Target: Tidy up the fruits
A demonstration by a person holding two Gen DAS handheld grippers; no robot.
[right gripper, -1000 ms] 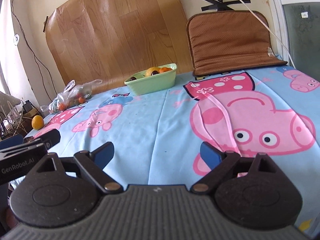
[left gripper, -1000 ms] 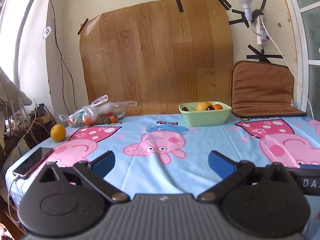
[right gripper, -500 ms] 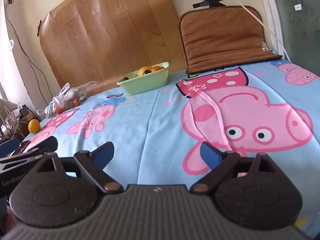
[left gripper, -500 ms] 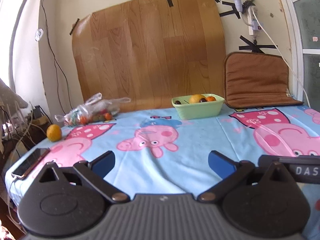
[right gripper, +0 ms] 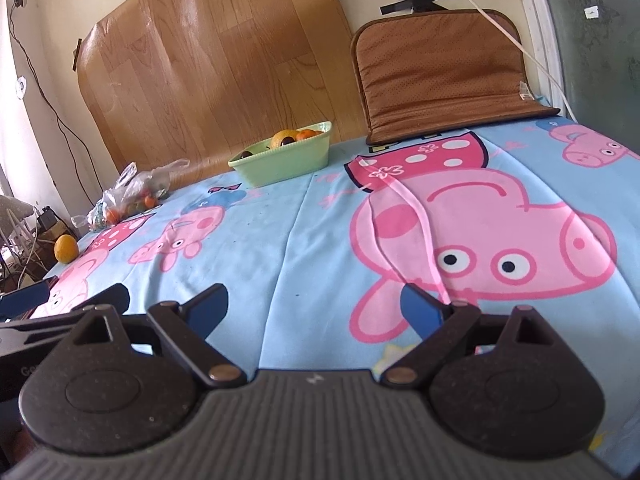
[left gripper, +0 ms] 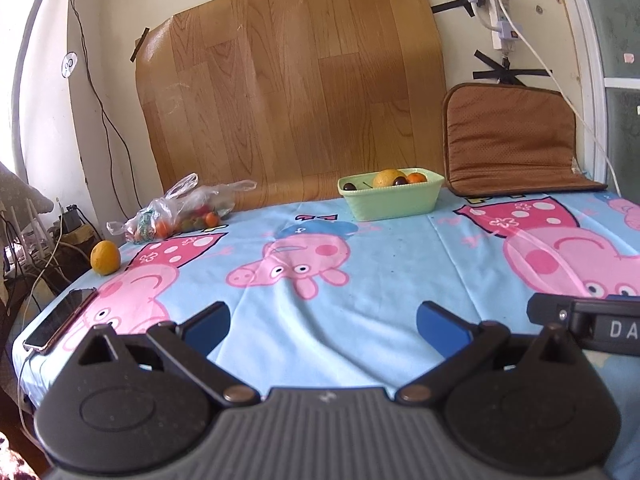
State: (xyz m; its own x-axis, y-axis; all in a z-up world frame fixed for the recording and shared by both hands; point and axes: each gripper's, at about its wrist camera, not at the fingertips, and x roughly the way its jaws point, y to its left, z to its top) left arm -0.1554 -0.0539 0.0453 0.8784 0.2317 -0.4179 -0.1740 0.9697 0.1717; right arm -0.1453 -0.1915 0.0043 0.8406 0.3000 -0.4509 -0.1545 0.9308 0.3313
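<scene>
Two grippers, both empty and both spread wide over the near edge of the cartoon-pig tablecloth [left gripper: 384,280].

Left wrist view first: compared with a second ago the camera sits a bit lower and further back, so the green fruit tub [left gripper: 390,200] looks smaller and higher up, and the lamp bulb is nearly cut off at the top. The left gripper [left gripper: 323,322] has its blue pads far apart, touching nothing. The tub sits at the far side against the wood-pattern sheet [left gripper: 292,92], its long side running left-right, with a yellow citrus, a small orange one and dark round fruits inside. A loose orange [left gripper: 105,257] stands alone near the left edge, close to the plastic bag of fruit [left gripper: 180,216]. A phone [left gripper: 60,318] lies at the near left corner.

Right wrist view: the view has swung, so the tub [right gripper: 282,158] has drifted left and the brown cushion [right gripper: 444,76] is more central. The right gripper [right gripper: 314,312] is just as wide open, holding nothing. The tub's long axis angles up to the right here.
</scene>
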